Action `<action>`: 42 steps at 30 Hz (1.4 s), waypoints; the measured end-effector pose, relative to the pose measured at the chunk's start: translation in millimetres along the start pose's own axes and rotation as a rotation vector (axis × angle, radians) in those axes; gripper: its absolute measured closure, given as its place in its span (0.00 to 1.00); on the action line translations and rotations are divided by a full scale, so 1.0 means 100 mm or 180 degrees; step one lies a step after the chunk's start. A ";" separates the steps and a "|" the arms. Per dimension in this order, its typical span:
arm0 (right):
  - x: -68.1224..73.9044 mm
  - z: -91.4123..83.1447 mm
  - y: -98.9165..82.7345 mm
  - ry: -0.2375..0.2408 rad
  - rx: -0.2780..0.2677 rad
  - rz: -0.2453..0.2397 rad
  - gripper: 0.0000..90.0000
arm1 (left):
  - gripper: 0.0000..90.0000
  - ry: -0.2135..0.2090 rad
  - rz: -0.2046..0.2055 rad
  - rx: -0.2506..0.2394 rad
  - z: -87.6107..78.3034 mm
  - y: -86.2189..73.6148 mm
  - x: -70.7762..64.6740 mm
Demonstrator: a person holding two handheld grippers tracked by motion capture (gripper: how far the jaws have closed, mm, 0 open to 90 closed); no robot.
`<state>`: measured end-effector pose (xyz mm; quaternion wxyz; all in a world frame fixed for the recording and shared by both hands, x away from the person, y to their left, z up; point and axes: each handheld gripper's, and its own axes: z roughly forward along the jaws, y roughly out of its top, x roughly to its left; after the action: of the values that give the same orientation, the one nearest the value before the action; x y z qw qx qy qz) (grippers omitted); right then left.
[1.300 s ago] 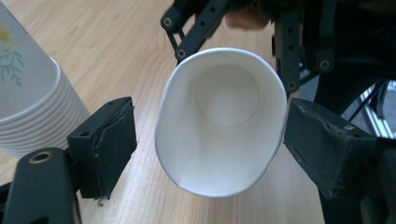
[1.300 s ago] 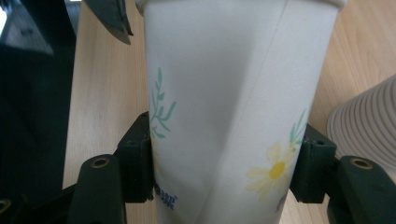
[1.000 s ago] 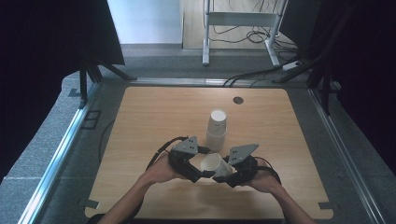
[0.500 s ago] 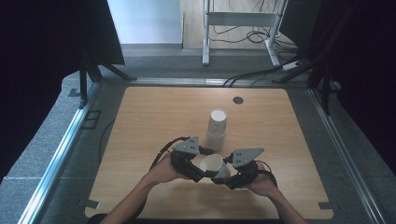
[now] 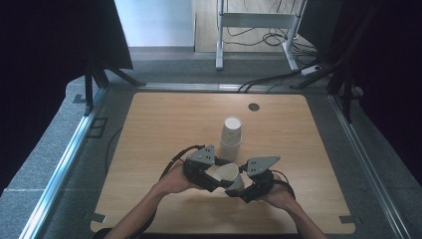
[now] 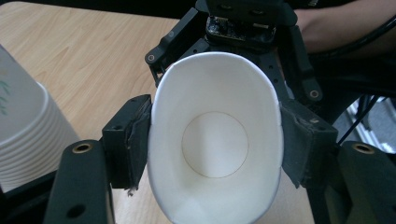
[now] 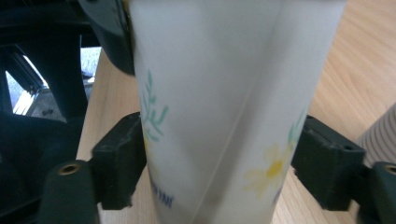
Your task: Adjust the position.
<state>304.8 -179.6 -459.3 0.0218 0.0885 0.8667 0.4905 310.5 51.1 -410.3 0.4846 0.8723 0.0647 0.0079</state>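
Paper cup, held above the tabletop near the cup stack, pinched oval at its rim by the left hand-held gripper and apparently gripped by the right hand-held gripper; further squeeze could crease it.

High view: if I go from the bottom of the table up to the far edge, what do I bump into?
The hands' grippers holding the paper cup → stack of cups → small dark round spot in the tabletop.

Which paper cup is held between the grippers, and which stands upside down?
The single paper cup near the person is clamped by both grippers, its rim squeezed oval. The stack of cups behind it stands upside down, untouched.
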 end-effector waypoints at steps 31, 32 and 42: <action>-0.10 -0.20 -0.28 -0.0769 0.0411 0.0518 0.00 | 0.36 0.0909 -0.0226 0.1114 -0.17 -0.08 0.26; -0.11 -0.21 -0.29 -0.0793 0.0415 0.0543 0.00 | 0.36 0.0929 -0.0243 0.1136 -0.18 -0.10 0.28; -0.12 -0.27 -0.38 -0.0866 0.0488 0.0618 0.00 | 0.35 0.1152 -0.0440 0.1291 -0.29 -0.20 0.40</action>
<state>307.8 -223.2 -478.1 0.0846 0.2386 0.8780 0.4063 346.0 90.7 -413.5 0.2801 0.9294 0.2098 0.1173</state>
